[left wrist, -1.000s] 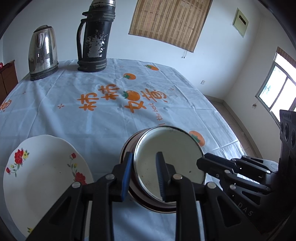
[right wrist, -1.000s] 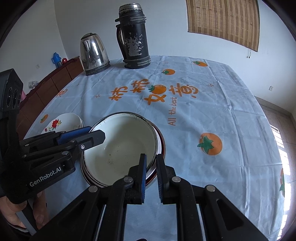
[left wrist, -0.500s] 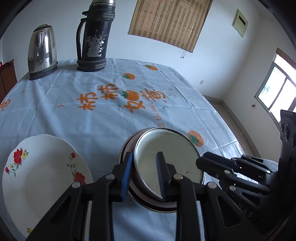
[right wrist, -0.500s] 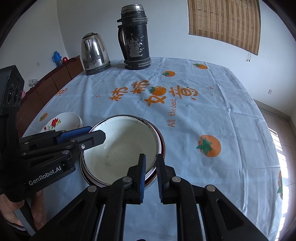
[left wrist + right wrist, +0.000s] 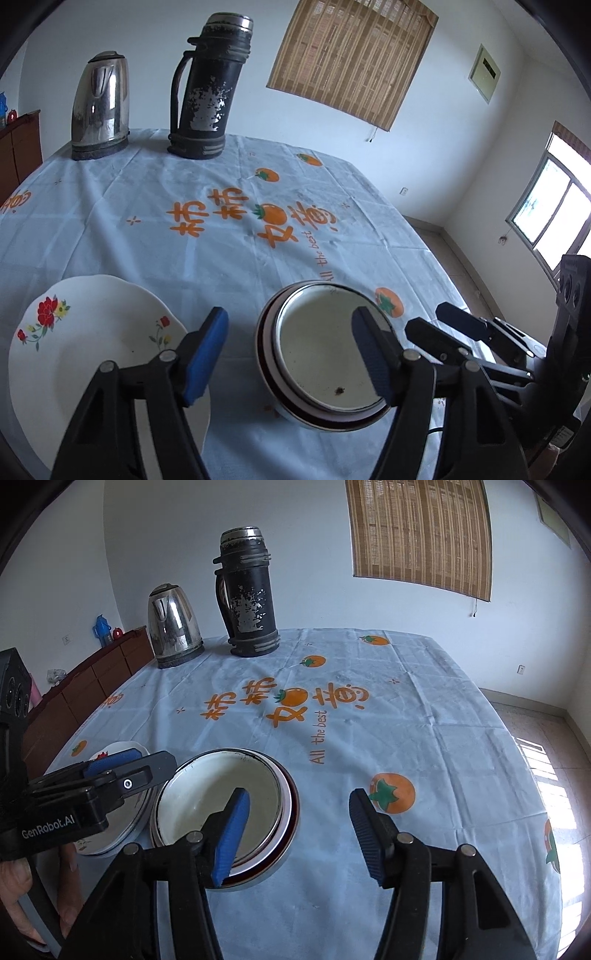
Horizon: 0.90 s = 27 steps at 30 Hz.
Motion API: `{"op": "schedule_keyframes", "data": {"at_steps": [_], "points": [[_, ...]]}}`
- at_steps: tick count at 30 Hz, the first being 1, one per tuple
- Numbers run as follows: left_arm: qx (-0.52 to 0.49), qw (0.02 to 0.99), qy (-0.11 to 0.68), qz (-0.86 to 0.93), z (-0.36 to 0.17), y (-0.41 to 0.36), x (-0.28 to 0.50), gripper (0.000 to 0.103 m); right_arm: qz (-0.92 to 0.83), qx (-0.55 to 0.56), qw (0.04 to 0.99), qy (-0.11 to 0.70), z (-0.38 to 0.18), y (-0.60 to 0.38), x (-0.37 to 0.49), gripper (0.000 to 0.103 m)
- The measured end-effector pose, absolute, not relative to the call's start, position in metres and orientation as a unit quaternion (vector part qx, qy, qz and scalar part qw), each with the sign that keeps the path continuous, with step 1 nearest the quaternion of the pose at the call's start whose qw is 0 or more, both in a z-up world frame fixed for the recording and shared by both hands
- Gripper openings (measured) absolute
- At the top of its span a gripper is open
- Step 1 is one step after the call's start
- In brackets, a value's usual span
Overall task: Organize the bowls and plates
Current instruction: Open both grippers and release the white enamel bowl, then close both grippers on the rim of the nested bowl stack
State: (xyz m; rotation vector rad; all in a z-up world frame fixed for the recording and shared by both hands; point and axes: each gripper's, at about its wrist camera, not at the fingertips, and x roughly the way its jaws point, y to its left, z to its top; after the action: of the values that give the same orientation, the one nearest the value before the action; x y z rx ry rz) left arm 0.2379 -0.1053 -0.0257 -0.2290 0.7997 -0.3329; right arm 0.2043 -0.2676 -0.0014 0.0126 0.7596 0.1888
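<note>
**Enamel bowls stacked, both tongs letting go**

White enamel bowl [image 5: 325,354] sits nested in a dark-rimmed bowl [image 5: 266,354] on the pale blue tablecloth [image 5: 221,266], beside the flowered plate [image 5: 74,347]. I see my left tongs [image 5: 291,354] opening, blue pads straddling the stack's near rim without pressing. My right tongs [image 5: 299,827] are opening too, their left pad over the bowls' rim, holding nothing. Kettle [image 5: 101,107] and flask [image 5: 207,88] stand far back.

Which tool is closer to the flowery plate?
Left. The left tool hangs with one finger above the floral plate's edge; the right tool sits beyond the stacked bowls, farther off.
</note>
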Motion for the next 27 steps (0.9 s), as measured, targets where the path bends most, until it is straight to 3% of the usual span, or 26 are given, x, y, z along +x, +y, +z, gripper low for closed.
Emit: {"op": "schedule_keyframes", "data": {"at_steps": [27], "points": [[-0.095,0.902,0.392,-0.155,-0.043,-0.118,0.232,0.068,0.102,0.075,0.927,0.354,-0.034,-0.276,0.2,0.058]]}}
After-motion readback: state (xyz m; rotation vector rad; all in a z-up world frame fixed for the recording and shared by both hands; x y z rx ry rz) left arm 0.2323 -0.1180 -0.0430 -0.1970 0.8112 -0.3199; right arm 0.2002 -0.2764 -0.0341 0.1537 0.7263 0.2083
